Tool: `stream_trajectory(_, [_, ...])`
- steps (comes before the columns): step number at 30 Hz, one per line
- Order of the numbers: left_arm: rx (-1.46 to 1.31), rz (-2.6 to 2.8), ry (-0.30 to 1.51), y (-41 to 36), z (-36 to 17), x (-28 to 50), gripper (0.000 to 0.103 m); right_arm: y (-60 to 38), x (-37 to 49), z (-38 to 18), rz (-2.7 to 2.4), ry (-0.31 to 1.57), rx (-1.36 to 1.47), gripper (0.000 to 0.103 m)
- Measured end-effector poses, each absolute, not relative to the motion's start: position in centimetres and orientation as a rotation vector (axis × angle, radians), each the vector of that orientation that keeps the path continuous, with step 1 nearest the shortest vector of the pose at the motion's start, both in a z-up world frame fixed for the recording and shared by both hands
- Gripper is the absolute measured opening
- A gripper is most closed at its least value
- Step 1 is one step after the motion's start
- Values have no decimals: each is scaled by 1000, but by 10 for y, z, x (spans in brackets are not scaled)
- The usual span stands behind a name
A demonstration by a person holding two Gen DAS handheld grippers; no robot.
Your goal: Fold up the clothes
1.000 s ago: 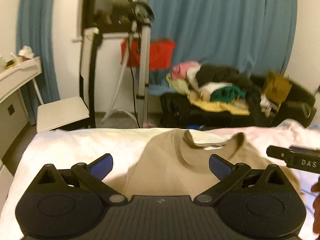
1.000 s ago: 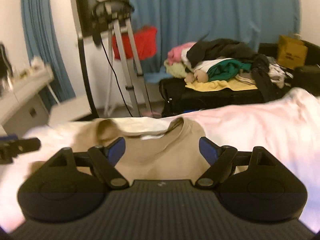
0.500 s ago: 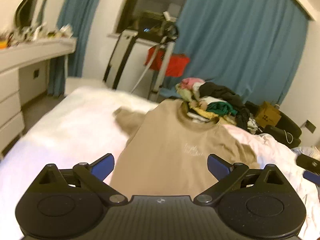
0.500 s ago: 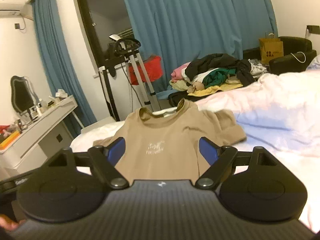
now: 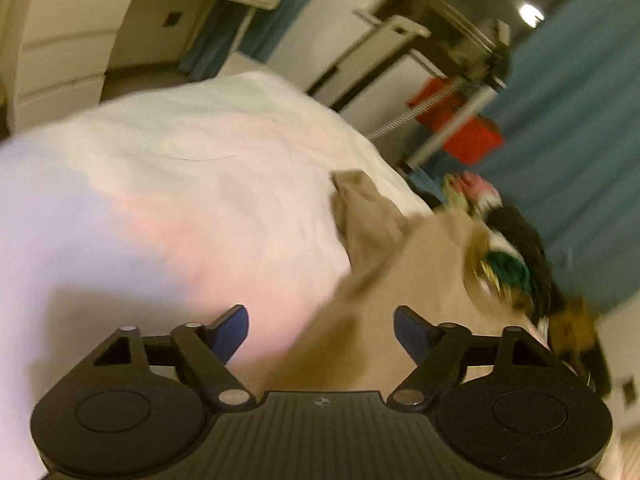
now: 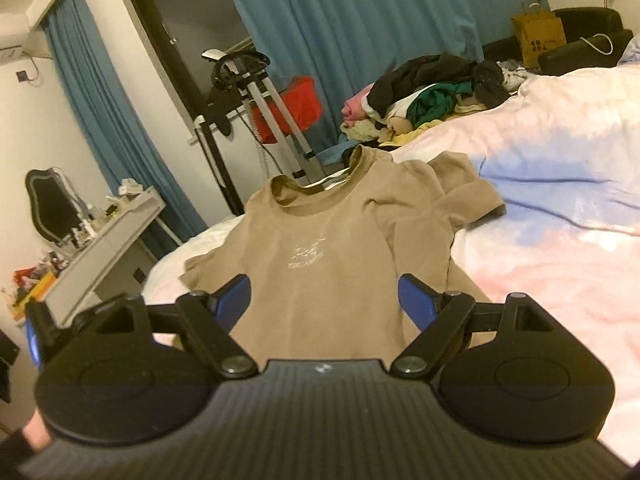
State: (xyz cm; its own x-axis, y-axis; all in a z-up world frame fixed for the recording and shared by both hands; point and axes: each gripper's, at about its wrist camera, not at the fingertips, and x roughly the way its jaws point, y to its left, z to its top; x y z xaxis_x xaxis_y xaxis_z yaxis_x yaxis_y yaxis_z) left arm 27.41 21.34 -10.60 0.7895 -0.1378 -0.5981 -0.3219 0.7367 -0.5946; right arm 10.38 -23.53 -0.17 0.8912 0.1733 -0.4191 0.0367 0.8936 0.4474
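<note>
A tan T-shirt [image 6: 320,248] lies face up on the white bed [image 6: 560,240], collar toward the far edge, a small pale print on its chest. Its right sleeve [image 6: 468,200] is bunched. My right gripper [image 6: 324,300] hovers open over the shirt's lower part, nothing between its fingers. In the blurred, tilted left wrist view, the shirt [image 5: 400,280] runs off to the right and its left sleeve [image 5: 360,208] is crumpled on the sheet [image 5: 180,200]. My left gripper [image 5: 320,330] is open above the shirt's left edge. The left gripper's blue tip [image 6: 32,336] shows at the right view's left edge.
A pile of clothes [image 6: 432,88] sits on a dark case beyond the bed, before blue curtains [image 6: 360,20]. An exercise machine [image 6: 248,92] and red bag [image 6: 296,104] stand at the bed's far end. A white dresser [image 6: 104,248] with clutter lies left.
Both grippers have pulled back and risen, so the whole shirt now shows. The left gripper has since rolled and swung toward the shirt's left side, blurring its view.
</note>
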Motion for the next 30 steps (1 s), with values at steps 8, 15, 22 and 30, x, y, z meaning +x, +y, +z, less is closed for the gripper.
stream_trajectory(8, [-797, -6, 635, 214, -126, 387, 62, -234, 158, -45, 68, 532, 457, 82])
stream_trajectory(15, [-660, 26, 657, 211, -115, 430, 10, -218, 186, -68, 87, 571, 423, 82])
stream_trajectory(22, [-408, 178, 639, 227, -61, 436, 8, -208, 181, -59, 94, 539, 375, 82])
stream_trajectory(30, [-395, 319, 586, 257, -25, 414, 54, -216, 169, -51, 84, 520, 395, 82])
